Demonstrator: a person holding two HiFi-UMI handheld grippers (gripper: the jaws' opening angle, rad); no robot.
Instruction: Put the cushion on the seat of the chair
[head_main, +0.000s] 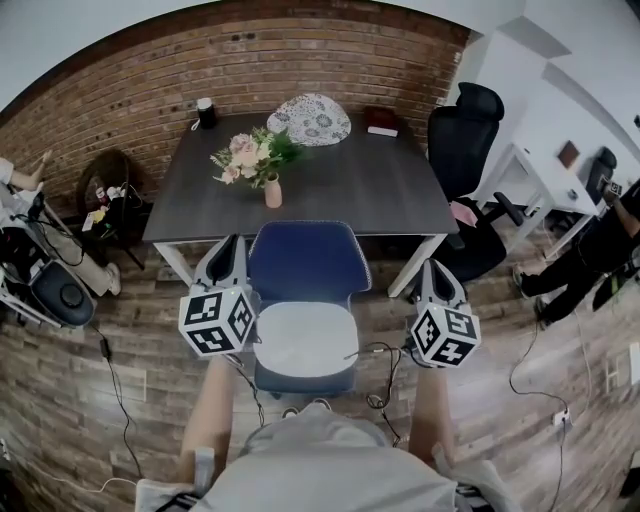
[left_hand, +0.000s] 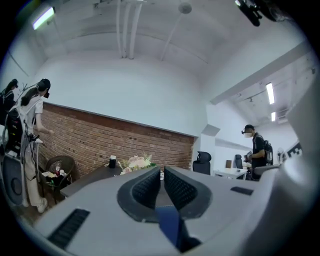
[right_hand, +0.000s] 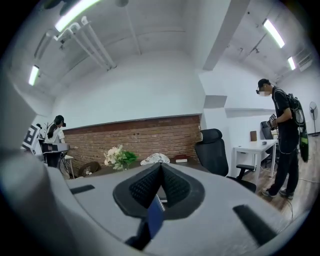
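A pale grey cushion (head_main: 305, 338) lies flat on the seat of the blue chair (head_main: 308, 262), which faces the dark table (head_main: 350, 195). My left gripper (head_main: 232, 243) is raised beside the chair's left side, and my right gripper (head_main: 432, 265) is beside its right side. Neither touches the cushion. In the left gripper view the left gripper (left_hand: 161, 172) has its ribbed pads together with nothing held. The right gripper view shows the right gripper (right_hand: 161, 167) shut the same way, also with nothing held. Both point level toward the table and the brick wall.
On the table stand a vase of flowers (head_main: 258, 162), a patterned round cushion (head_main: 310, 118), a black cup (head_main: 206, 112) and a book (head_main: 382, 124). A black office chair (head_main: 468, 130) is at the right. A person (head_main: 590, 250) stands far right, and cables (head_main: 375, 375) trail on the wood floor.
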